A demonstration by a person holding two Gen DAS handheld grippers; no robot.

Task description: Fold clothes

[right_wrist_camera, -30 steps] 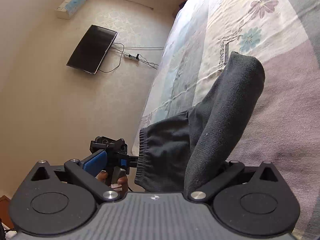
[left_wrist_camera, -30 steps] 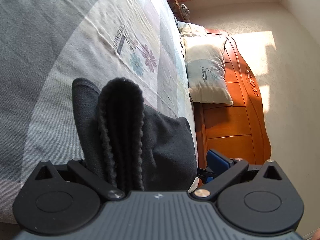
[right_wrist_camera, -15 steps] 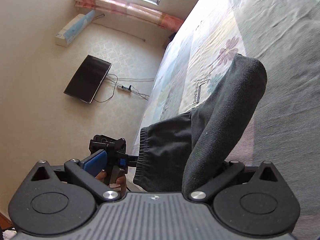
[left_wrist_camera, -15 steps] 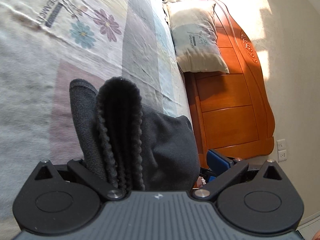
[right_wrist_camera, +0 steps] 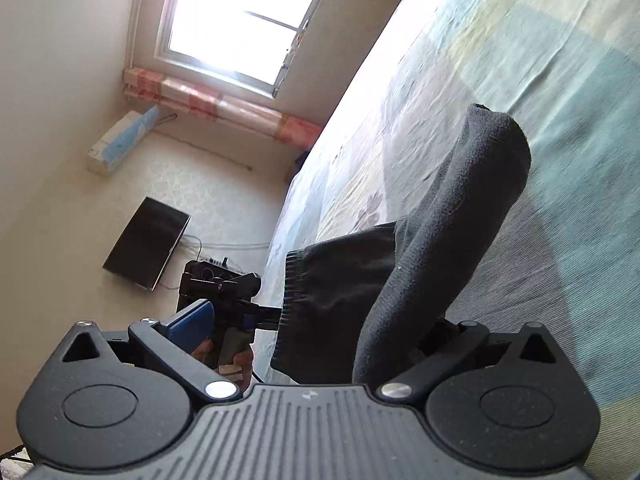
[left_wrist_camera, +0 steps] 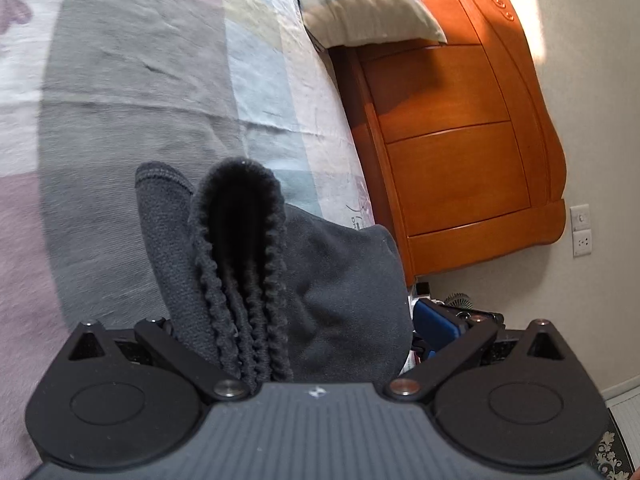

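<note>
A dark grey garment with a ribbed waistband hangs bunched in my left gripper, which is shut on it; the cloth hides the fingertips. In the right wrist view the same garment folds over in a tall hump above the bed, and my right gripper is shut on it low down. The cloth stretches left to the ribbed edge, where the left gripper pinches it, held by a person's hand. The patchwork bedsheet lies just beneath.
A pillow lies against the orange wooden headboard, with wall sockets beyond. Off the bed's other side are a bright window, a dark screen and cables on a pale surface.
Both grippers have swung with the garment still in them. The left view has turned from the flower print to the headboard, and the right view from the screen up to the window.
</note>
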